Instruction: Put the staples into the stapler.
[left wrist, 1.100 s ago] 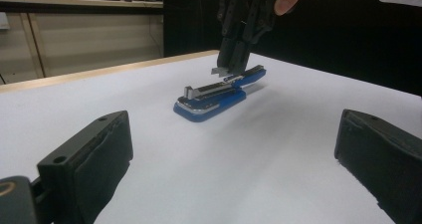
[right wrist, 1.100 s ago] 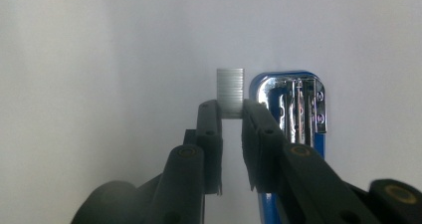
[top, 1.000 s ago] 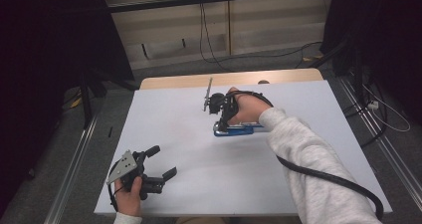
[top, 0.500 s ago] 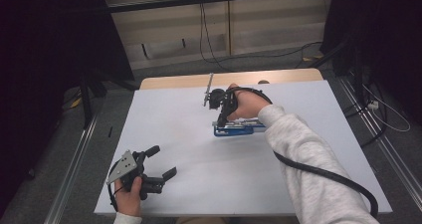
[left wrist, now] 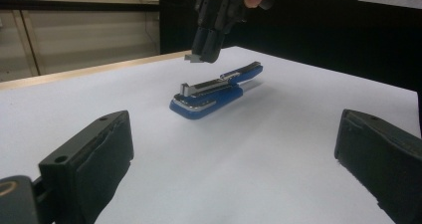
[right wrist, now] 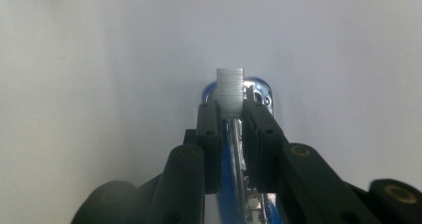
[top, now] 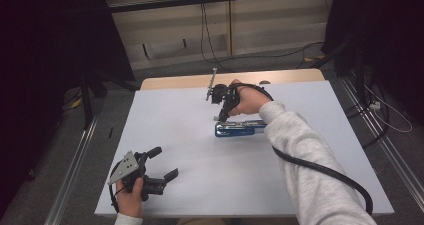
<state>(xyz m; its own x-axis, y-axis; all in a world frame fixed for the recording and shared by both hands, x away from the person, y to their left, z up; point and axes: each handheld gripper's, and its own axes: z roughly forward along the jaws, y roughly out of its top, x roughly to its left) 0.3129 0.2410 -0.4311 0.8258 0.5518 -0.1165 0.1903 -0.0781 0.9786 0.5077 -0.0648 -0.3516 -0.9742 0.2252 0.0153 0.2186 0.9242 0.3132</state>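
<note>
While hovering over the blue stapler point(top: 240, 129), pinches a short strip of staples point(right wrist: 230, 87) with the right gripper point(right wrist: 230, 109), jaws pressed in on the strip's two flanks, ribbed end poking out past the tips. Hangs clear of the stapler by a small gap in the left gripper view, not touching it. Lies flat on the white table point(top: 200, 185), past its middle, long axis running left to right across the high view, blue base down and a metal rail bared on top. Stands over the stapler's left end in that view. Lines up along the same axis in the right gripper view: rail running straight up between the jaws, strip in line with it, blue nose just beyond and below the strip's tip. Judging from that, calls for a straight lowering onto the rail with hardly any turning. May need a slight nudge sideways, with the nose peeking out a touch right of the strip. Rests at the near left corner with the left gripper point(top: 164, 162), jaws spread wide and holding nothing, aimed toward the stapler yet well apart from it. Leaves the right hand point(top: 247, 101) by far the nearer, directly above the work. Risks snagging the strip on the rail's edge if tilted on the way down.
</note>
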